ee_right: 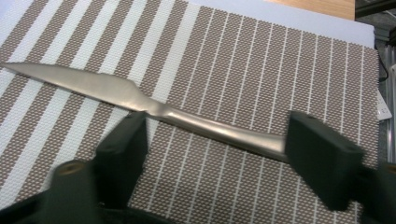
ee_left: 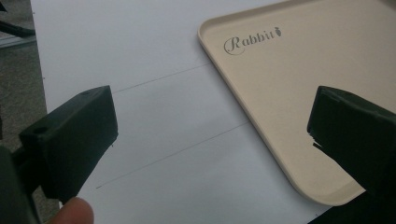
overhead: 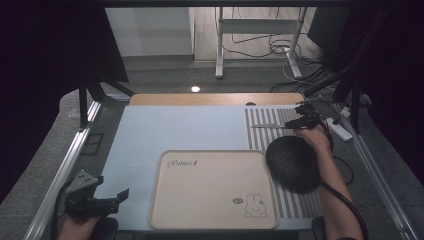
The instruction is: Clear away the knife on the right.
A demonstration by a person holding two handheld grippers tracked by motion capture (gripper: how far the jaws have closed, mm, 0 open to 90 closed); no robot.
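A silver table knife [overhead: 267,126] lies flat on a brown-and-white striped placemat [overhead: 264,142] at the back right of the table. My right gripper [overhead: 300,121] is low over its handle end. In the right gripper view the knife [ee_right: 205,123] runs across between the two black jaws of the gripper [ee_right: 215,149], which stand apart on either side of the handle and do not press on it. My left gripper [overhead: 120,197] rests at the table's front left, open and holding nothing. In its own view the left gripper [ee_left: 210,126] looks over white table surface beside the beige tray [ee_left: 303,70].
A beige tray [overhead: 156,200] with a rabbit print and nothing on it lies at the front middle. A dark round woven object [overhead: 294,162] sits on the placemat right of the tray, close to my right forearm. A white power strip [overhead: 341,131] and cables lie beyond the table's right edge.
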